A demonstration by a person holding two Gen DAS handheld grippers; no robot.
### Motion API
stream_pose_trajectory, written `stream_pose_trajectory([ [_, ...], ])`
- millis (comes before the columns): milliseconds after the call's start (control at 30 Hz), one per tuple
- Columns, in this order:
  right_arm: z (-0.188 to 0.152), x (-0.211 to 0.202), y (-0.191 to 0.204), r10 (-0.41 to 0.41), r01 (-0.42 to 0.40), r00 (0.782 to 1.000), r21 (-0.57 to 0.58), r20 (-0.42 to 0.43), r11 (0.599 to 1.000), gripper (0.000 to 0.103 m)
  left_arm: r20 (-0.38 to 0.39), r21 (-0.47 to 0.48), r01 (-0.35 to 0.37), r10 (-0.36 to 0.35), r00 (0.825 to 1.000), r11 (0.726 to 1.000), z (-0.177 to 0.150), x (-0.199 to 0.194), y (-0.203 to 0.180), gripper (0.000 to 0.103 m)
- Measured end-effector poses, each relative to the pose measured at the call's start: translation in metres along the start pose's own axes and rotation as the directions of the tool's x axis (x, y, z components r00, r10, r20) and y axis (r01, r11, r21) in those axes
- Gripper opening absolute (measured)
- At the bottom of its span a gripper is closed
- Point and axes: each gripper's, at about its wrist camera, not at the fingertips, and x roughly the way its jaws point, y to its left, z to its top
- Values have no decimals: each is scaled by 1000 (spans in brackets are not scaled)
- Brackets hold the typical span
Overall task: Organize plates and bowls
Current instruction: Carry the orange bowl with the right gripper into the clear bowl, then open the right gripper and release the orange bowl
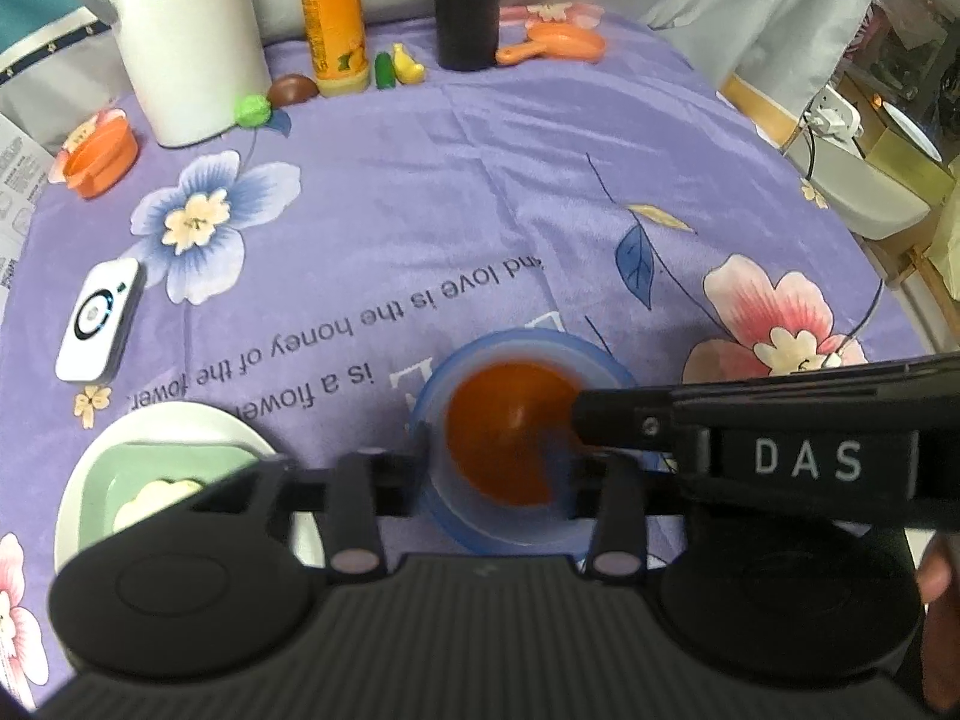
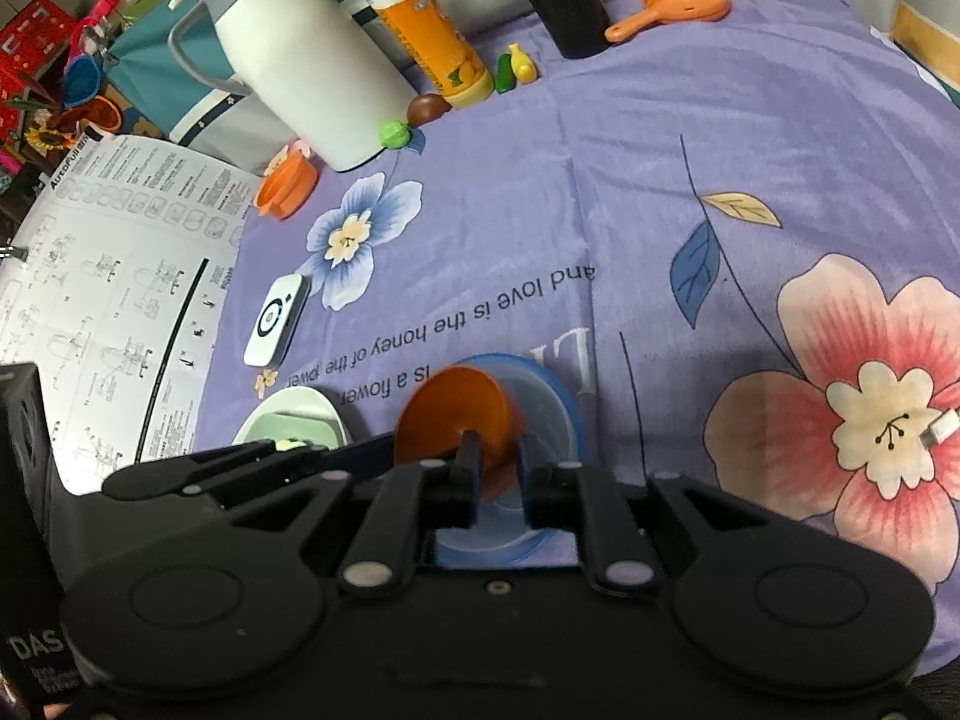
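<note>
Big purple floral tablecloth [image 1: 480, 180] fills both views, and printed across it, upside down to the cameras, you can read "and love is the honey of the flower" and "is a flower". Far left stands a tall white jug with a grey handle [image 2: 306, 66], beside it an orange-labelled bottle with a yellow cap [image 2: 432, 30]; its label is too blurred to read. On the left edge lies a white printed instruction sheet [image 2: 108, 276] headed "AutoPull".

Near the bottom, a round translucent blue plastic bowl [image 1: 444, 516] sits on the cloth, and a smaller orange plastic bowl [image 2: 456, 414] rests tilted inside it. Left of them is a white round plate [image 1: 84, 480] carrying a pale green square dish [image 1: 168, 468].

The left gripper [image 1: 501, 438] stands fairly wide, its fingers either side of the blue bowl, pads not pressing. The right gripper [image 2: 498, 456], marked "DAS" on its body, is narrow, jaws straddling the orange bowl's near rim; whether the pads press it I cannot tell.

A small white remote-like device with a ring [image 1: 99, 321] lies left.
</note>
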Motion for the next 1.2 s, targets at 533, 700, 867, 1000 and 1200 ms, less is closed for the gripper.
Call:
stream_pose_trajectory([
  [533, 2, -25, -1, -38, 39, 996, -3, 84, 999, 99, 124, -84, -7, 17, 992, 996, -13, -32, 31, 99],
  [700, -5, -25, -3, -53, 52, 995, 11, 82, 999, 102, 137, -90, -2, 15, 990, 996, -19, -35, 37, 101],
  [867, -11, -27, -1, -66, 66, 994, 2, 84, 998, 103, 163, -89, -6, 20, 986, 996, -25, -37, 40, 103],
  [1000, -13, -27, -1, -71, 72, 994, -1, 80, 997, 103, 171, -89, -5, 20, 985, 996, -29, -37, 41, 103],
  [1200, -15, -22, -3, -70, 70, 995, 1, 73, 998, 103, 169, -84, 1, 13, 985, 996, -35, -31, 42, 103],
])
